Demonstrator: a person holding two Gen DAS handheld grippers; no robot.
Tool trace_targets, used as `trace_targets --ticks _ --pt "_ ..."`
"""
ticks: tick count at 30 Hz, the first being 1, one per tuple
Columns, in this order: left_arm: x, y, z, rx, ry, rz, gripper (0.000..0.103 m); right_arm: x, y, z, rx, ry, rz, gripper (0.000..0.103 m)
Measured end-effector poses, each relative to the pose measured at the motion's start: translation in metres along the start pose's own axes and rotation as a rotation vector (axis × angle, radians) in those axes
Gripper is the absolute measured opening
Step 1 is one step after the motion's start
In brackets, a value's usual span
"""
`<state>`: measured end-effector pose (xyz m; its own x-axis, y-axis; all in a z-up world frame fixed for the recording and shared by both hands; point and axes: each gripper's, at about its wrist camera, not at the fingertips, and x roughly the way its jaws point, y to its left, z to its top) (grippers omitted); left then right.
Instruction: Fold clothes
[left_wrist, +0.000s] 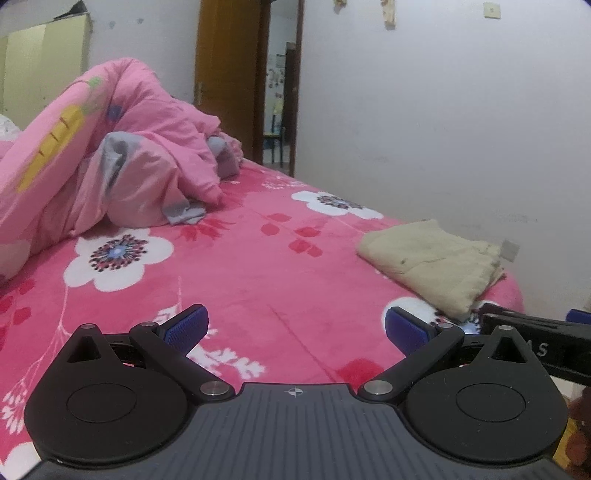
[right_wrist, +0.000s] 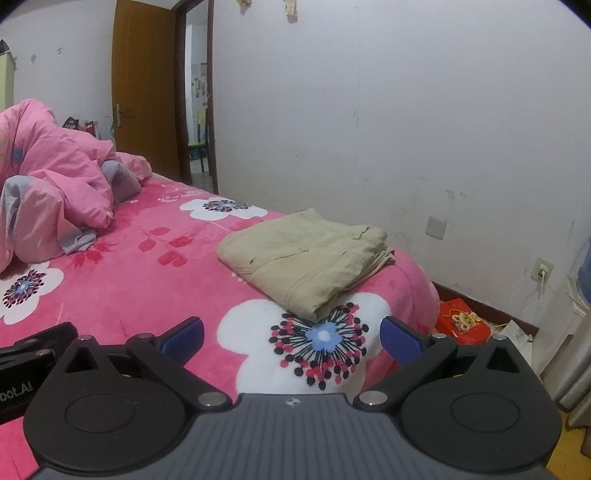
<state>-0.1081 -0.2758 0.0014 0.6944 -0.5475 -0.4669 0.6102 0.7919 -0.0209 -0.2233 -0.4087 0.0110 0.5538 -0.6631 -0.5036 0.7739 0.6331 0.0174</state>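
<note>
Nearest, the left tongs (left_wrist: 296, 329) and the right tongs (right_wrist: 291, 339) hang spread wide over the near edge of the bed (right_wrist: 155, 280), pinching nothing. Each device's body cuts off the bed's near strip. In the left view the right device shows at the right edge with the letters "AS"; the rest of the word is cut off. In the right view the left device shows at the left edge with "bot.AI", its start hidden. Farther in, the folded beige garment (right_wrist: 306, 258) lies flat near the bed's right edge, its long axis running from near-right to far-left; what kind of garment it is cannot be told. On the floor right of the bed sits a red box (right_wrist: 461, 319). At far left a pink quilt (left_wrist: 110, 155) is heaped, partly cut off by the frame. Behind stands a brown door (right_wrist: 144, 81).
</note>
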Motion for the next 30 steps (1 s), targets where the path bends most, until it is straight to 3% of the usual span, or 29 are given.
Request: trace_targets --ticks 6,30 --pt "-0.0005 0.0027 0.0020 -0.003 -0.002 0.037 0.103 -0.0002 -0.0020 -0.0013 0.008 0.001 -0.007 0.103" --pt "-0.0008 0.0038 0.0046 0.014 0.005 0.033 0.103 0.0022 0.0005 -0.0033 -0.017 -0.001 -0.016 0.103"
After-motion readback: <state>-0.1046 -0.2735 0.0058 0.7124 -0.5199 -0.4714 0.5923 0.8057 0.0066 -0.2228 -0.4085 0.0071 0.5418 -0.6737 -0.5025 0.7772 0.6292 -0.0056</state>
